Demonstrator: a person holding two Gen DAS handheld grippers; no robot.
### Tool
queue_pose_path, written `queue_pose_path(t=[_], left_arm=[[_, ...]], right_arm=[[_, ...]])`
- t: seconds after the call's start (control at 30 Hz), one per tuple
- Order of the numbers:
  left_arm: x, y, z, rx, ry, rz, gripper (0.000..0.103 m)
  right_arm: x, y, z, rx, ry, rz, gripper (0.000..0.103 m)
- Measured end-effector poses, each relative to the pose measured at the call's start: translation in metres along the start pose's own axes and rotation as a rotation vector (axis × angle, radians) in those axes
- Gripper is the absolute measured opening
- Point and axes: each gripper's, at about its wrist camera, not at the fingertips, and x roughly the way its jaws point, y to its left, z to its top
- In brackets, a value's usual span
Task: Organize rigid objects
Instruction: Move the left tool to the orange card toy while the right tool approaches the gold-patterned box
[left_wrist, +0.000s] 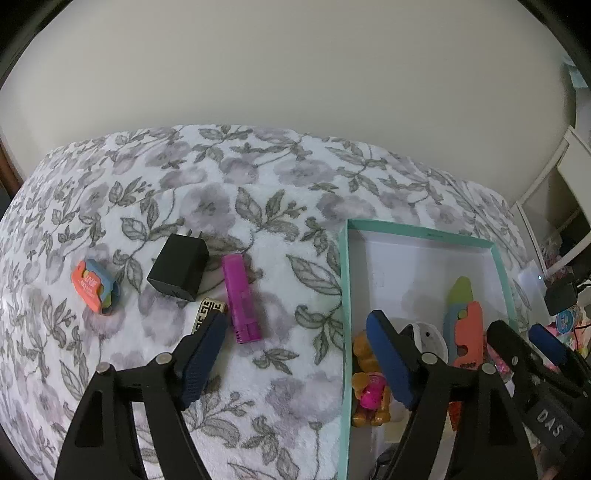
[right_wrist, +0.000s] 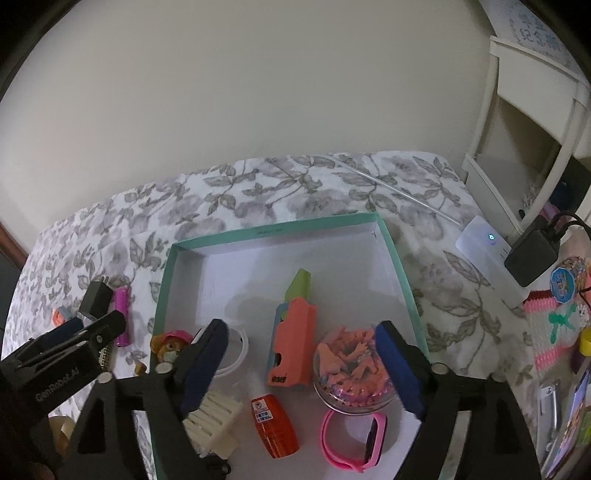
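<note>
A teal-rimmed white box (right_wrist: 391, 243) lies on the floral blanket; it also shows in the left wrist view (left_wrist: 345, 280). In it are an orange toy knife (right_wrist: 293, 343), a clear jar of pink bits (right_wrist: 349, 369), a pink watch (right_wrist: 354, 443), an orange bottle (right_wrist: 275, 424), a cream brush (right_wrist: 214, 421), a white ring and a dog figure (left_wrist: 369, 387). On the blanket left of the box lie a black charger (left_wrist: 179, 267), a purple lighter (left_wrist: 242, 299), an orange-blue toy (left_wrist: 94, 291) and a patterned lighter (left_wrist: 207, 312). My left gripper (left_wrist: 295, 358) is open above the blanket beside the box. My right gripper (right_wrist: 301, 363) is open and empty over the box.
A white router (right_wrist: 487, 243) and a black adapter (right_wrist: 532, 254) with cables sit right of the box. A white shelf (right_wrist: 517, 147) stands at the far right by the wall. Colourful clutter lies on the right edge of the bed.
</note>
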Motion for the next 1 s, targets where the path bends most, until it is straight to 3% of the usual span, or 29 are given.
queue_pose_path(t=[0.07, 0.27, 0.33, 0.37, 1.0], left_arm=[[0.001, 0.0, 0.0, 0.002, -0.001, 0.008, 0.08], [0.003, 0.001, 0.0, -0.004, 0.0, 0.015, 0.082], [0.004, 0.001, -0.001, -0.008, -0.005, 0.031, 0.097], [0.003, 0.002, -0.001, -0.011, -0.014, 0.039, 0.099], [-0.012, -0.001, 0.0, -0.025, -0.03, 0.02, 0.099]], right_arm=[[0.0, 0.002, -0.001, -0.011, -0.003, 0.001, 0.096], [0.001, 0.006, -0.001, -0.027, -0.006, -0.001, 0.098], [0.001, 0.005, -0.001, -0.024, -0.012, -0.003, 0.103], [0.001, 0.005, -0.001, -0.023, -0.016, -0.003, 0.103], [-0.006, 0.006, 0.002, -0.03, -0.027, 0.015, 0.103]])
